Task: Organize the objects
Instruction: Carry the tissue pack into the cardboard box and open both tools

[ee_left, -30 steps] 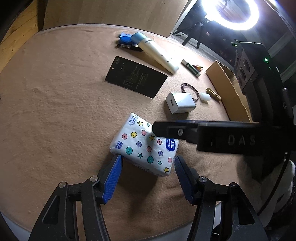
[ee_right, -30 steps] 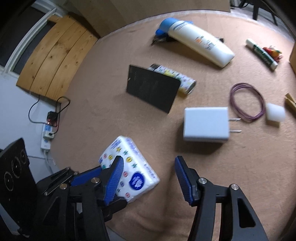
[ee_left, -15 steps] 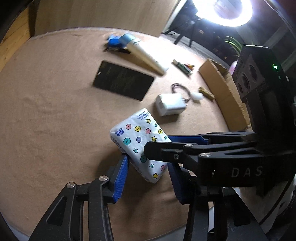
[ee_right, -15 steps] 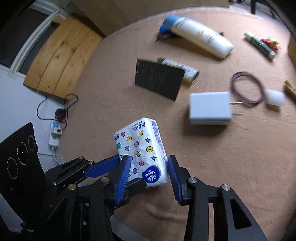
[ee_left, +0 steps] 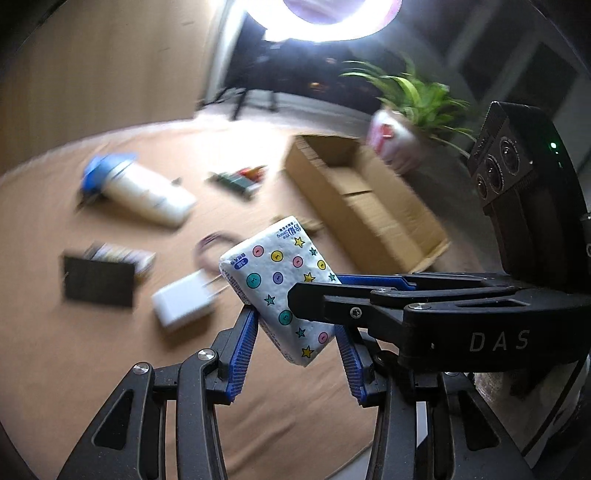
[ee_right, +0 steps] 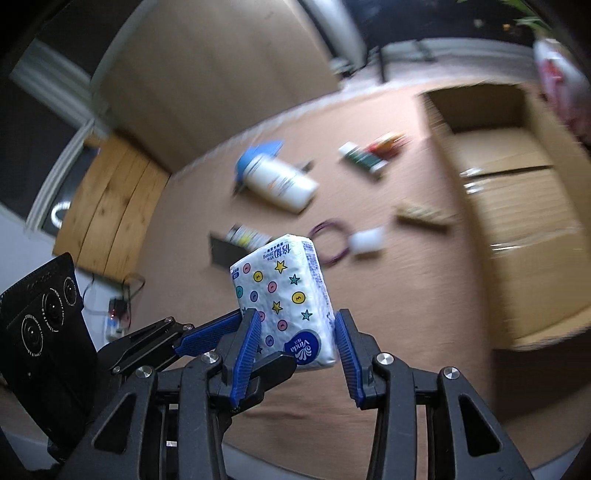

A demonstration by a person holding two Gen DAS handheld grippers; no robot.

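Both claws are clamping the same tissue pack (ee_left: pixel 280 284) right now, and it is hanging clear above the tan tabletop (ee_left: pixel 74 350). The left gripper (ee_left: pixel 295 354) is squeezing the pack's lower end between its blue pads, its jaws having just closed in on the pack, while the right gripper (ee_right: pixel 295 354) is pinching the end with the blue round logo, its jaws likewise having just closed on it. In the left wrist view the right tool is reaching in from the right side, its blue fingers (ee_left: pixel 369 278) crossing over the pack. Just beyond the pack, down on the table, a white charger (ee_left: pixel 181 302) is lying beside a purple loop of cord (ee_right: pixel 328 240), with a black card (ee_left: pixel 98 282) to the left. Farther back a white bottle with a blue cap (ee_right: pixel 277 177) is lying on its side, near a blurred marker-like tube (ee_right: pixel 364 157). At the far right an open cardboard box (ee_right: pixel 509 206) is sitting, and behind it a green potted plant (ee_left: pixel 413 96) is showing under a bright ring light (ee_left: pixel 325 26).
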